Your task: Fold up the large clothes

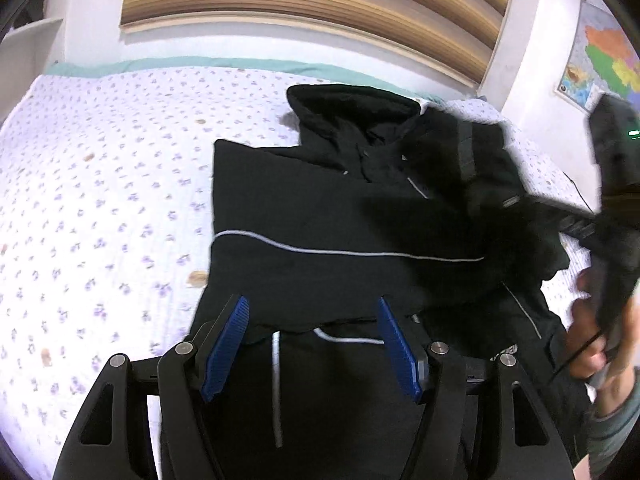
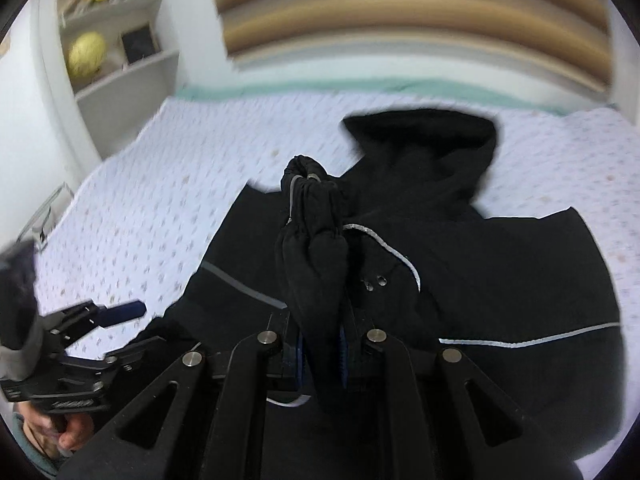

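Note:
A black hooded jacket (image 1: 320,216) with thin grey piping lies on the bed, its hood toward the headboard; it also shows in the right wrist view (image 2: 500,280). My left gripper (image 1: 312,344) is open and empty, hovering over the jacket's near edge. My right gripper (image 2: 322,344) is shut on a bunched sleeve (image 2: 316,256) of the jacket and holds it up above the body of the garment. The right gripper shows blurred at the right of the left wrist view (image 1: 576,220). The left gripper shows at the lower left of the right wrist view (image 2: 120,320).
The bed has a white sheet with small purple flowers (image 1: 100,200). A striped wooden headboard (image 1: 320,4) stands behind it. A map (image 1: 600,60) hangs on the right wall. A white shelf with books and a yellow ball (image 2: 86,54) stands at the left.

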Demonstrator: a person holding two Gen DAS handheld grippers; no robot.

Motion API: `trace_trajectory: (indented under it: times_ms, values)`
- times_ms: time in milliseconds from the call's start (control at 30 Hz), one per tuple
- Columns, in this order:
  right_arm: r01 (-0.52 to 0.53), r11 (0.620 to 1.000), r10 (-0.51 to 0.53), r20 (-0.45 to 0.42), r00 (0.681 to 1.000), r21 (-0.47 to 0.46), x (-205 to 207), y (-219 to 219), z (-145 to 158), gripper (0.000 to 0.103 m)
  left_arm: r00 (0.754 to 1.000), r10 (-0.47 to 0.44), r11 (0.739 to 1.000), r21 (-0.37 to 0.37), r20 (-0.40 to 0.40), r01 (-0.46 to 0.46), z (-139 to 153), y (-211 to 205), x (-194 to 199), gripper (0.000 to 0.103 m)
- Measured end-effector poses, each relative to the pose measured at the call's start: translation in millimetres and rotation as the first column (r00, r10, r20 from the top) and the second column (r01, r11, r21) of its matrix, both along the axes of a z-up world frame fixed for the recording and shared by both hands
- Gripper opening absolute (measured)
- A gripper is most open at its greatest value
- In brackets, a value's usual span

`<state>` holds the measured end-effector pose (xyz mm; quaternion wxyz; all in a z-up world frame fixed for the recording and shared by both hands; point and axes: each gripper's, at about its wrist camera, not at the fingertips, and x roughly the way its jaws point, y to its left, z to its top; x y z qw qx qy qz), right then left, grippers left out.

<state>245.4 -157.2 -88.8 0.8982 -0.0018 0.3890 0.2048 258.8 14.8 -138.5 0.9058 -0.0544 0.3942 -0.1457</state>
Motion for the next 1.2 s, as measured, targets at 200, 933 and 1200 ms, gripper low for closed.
trace_trajectory:
  times_ms: [200, 933, 1200]
  values:
    - [-0.011, 0.999, 0.005, -0.131, 0.991, -0.048, 23.2, 49.2, -76.1, 0.019, 1.0, -0.005, 0.999, -0.039, -0.017, 0.004, -8.8, 25.3, -0.4, 0.068]
    - [0.227, 0.974, -0.227, 0.004, 0.974, -0.014, -21.4, -147.4, 2.1, 0.064, 0.958, -0.083, 0.925, -0.38, -0.274, -0.029, -54.4, -15.4, 92.0, 0.068]
    - [0.314, 0.948, -0.316, -0.042, 0.948, -0.055, -4.6, -189.6, -19.1, 0.064, 0.998, -0.004, 0.974, -0.225, -0.062, -0.01, -3.9, -30.1, 106.8, 0.021]
